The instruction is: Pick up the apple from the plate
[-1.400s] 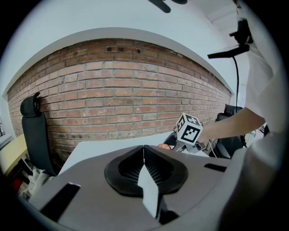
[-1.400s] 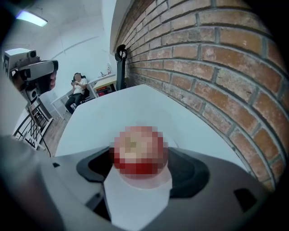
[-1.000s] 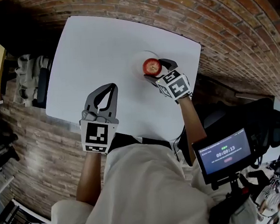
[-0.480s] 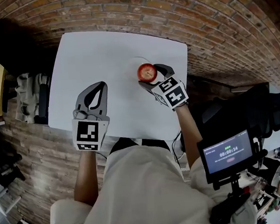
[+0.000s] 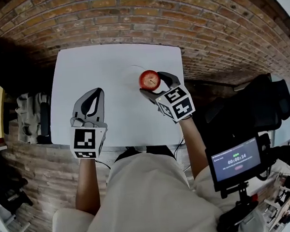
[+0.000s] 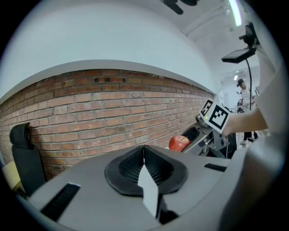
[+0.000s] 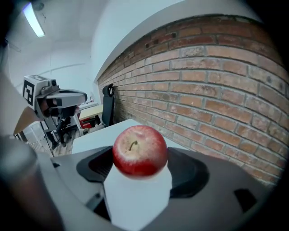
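While the right gripper (image 5: 156, 86) has its grey jaws clamped on either side of the round red apple (image 7: 140, 151), the fruit sits stem-up between them, held clear above the white rectangular table (image 5: 111, 61). The pale round plate (image 5: 135, 68) shows only faintly on the tabletop just beyond the apple. The left gripper (image 5: 97, 93) is over the table's left part, jaws together at the tips, nothing between them. Red brick wall (image 6: 113, 103) behind.
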The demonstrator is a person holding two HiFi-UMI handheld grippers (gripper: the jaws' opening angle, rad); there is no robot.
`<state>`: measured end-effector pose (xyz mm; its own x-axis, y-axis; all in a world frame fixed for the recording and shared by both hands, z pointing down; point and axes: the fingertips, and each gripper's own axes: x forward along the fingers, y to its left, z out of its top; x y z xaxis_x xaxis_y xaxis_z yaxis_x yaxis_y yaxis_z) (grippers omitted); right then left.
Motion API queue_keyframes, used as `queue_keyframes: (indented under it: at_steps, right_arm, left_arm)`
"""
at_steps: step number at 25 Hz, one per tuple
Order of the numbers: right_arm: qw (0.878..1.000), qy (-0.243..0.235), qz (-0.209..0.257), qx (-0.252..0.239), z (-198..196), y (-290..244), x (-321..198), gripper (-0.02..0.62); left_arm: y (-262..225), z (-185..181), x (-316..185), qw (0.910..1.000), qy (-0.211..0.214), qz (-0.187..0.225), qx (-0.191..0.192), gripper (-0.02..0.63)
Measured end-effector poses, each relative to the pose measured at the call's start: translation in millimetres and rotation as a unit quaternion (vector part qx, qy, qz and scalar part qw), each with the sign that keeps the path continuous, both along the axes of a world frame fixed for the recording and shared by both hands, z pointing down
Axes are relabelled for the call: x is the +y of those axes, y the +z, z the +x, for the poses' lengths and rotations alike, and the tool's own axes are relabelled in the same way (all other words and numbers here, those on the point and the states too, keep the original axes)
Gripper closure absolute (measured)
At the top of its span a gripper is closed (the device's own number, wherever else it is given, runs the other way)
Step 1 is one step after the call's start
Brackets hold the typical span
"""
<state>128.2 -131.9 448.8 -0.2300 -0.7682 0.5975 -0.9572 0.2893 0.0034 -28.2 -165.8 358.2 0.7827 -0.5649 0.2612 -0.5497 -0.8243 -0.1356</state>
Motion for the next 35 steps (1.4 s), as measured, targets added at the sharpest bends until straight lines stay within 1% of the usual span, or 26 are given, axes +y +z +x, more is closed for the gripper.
queue_keyframes:
  at_steps: [11,17,24,30,35]
  right_arm:
    - [0.997,0.041,0.069,-0.007,16.3,-58.0,35.5,0.221]
    - [0.993,0.06,0.103,-0.011,22.4,-89.9,58.8,0.221]
    - [0.985,0.077,0.152,-0.01,29.3,-132.3,80.7,0.221]
    - [0.978,0.092,0.186,-0.026,39.2,-156.0,97.9,0.219]
    - [0.973,0.094,0.208,-0.034,39.6,-172.9,108.3,0.221]
  left_arm:
    - [-20.5,29.2,20.8,0.9987,0.045,0.02,0.015,0.6]
    - [-46.0,47.9,28.8,0.9961,0.066,0.046,0.034,0.6]
    - [-67.9,68.1,38.9,0.9919,0.096,0.062,0.056,0.6]
    - [-89.3,86.5,54.1,0.987,0.122,0.084,0.063,0.6]
    - [-97.5,93.9,62.4,0.985,0.132,0.09,0.065,0.6]
